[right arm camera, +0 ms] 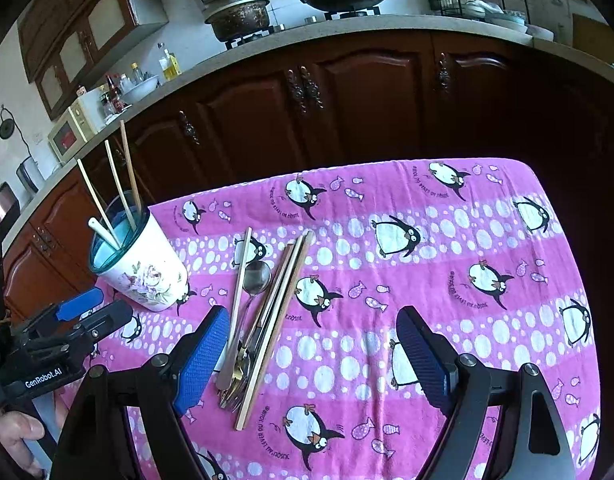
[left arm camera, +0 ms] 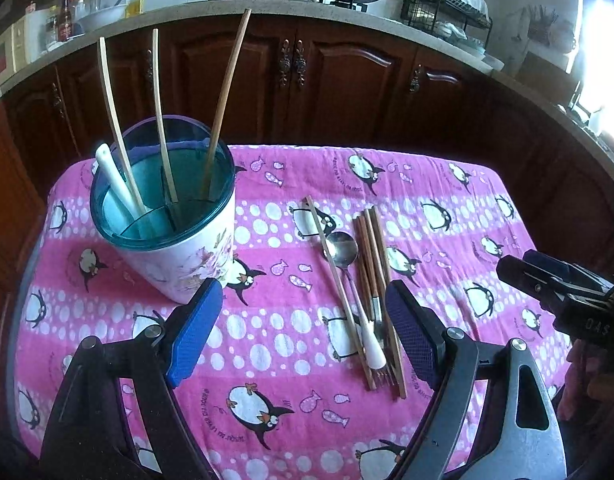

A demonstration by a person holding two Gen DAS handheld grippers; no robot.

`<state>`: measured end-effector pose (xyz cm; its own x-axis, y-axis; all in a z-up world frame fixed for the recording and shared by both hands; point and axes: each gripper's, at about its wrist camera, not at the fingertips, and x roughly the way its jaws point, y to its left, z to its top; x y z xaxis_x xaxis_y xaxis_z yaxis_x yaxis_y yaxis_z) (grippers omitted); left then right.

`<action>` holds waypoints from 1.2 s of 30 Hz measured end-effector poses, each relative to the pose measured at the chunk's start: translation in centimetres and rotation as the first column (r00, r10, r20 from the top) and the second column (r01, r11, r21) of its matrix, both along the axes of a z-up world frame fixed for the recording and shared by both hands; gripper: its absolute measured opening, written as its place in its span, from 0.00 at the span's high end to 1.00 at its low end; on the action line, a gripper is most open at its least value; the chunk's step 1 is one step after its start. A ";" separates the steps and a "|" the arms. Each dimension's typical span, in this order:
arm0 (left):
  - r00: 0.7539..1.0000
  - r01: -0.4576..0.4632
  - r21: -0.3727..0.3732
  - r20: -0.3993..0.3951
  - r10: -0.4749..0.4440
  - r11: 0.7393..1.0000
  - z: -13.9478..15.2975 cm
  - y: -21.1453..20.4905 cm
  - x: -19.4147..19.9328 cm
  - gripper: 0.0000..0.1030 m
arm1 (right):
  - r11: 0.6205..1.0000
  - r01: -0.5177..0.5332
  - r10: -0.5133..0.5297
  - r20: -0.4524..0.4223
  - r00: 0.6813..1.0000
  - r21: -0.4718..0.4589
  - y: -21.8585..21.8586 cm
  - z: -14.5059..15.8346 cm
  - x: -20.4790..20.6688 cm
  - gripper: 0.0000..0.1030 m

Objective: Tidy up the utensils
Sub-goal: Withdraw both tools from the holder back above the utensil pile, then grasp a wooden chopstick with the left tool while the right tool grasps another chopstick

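On the left of the worktop (left arm camera: 267,432), which is draped in a pink penguin cloth (right arm camera: 447,240), stands the holder (left arm camera: 175,248), a white floral cup with a teal divided insert. Three chopsticks (left arm camera: 163,120) lean upright in it, along with a white handle (left arm camera: 115,180).

The left hand-held gripper (left arm camera: 303,332) hovers low over the cloth, its blue pads wide apart and holding nothing; its left pad (left arm camera: 195,332) sits just in front of the holder's base. In the right wrist view this same gripper (right arm camera: 91,312) shows at the left edge, beside the holder.

Right of the holder, well apart from it, the loose utensils lie in one bundle on the cloth: a spoon (left arm camera: 343,248), several brown chopsticks (left arm camera: 373,248), a white-handled piece (left arm camera: 371,344) and a fork (right arm camera: 237,384) whose tines point toward the camera. They overlap, so the exact count is unclear.

The right hand-held gripper (right arm camera: 311,356) is also spread wide and empty, above the cloth, its left pad (right arm camera: 203,360) just beside the bundle's near end. From the left wrist view it (left arm camera: 547,280) appears at the right edge, near the bundle
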<state>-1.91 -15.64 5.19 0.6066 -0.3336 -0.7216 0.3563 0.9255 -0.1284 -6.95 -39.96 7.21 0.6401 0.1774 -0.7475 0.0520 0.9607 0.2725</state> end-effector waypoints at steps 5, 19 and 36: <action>1.000 -0.007 0.004 -0.005 0.007 1.000 -0.3 0.1 0.4 0.19 | 1.000 -0.010 0.010 -0.013 1.000 -0.006 0.4 -0.4 0.3 0.19; 1.000 -0.011 0.016 -0.010 0.011 1.000 -0.9 -0.2 1.2 0.19 | 1.000 -0.018 0.018 -0.024 1.000 -0.011 0.8 -1.0 1.0 0.19; 0.994 0.030 -0.022 -0.105 -0.033 0.999 -3.8 -1.0 3.8 0.19 | 0.998 -0.069 0.068 -0.090 0.994 -0.009 2.1 -4.0 5.8 0.19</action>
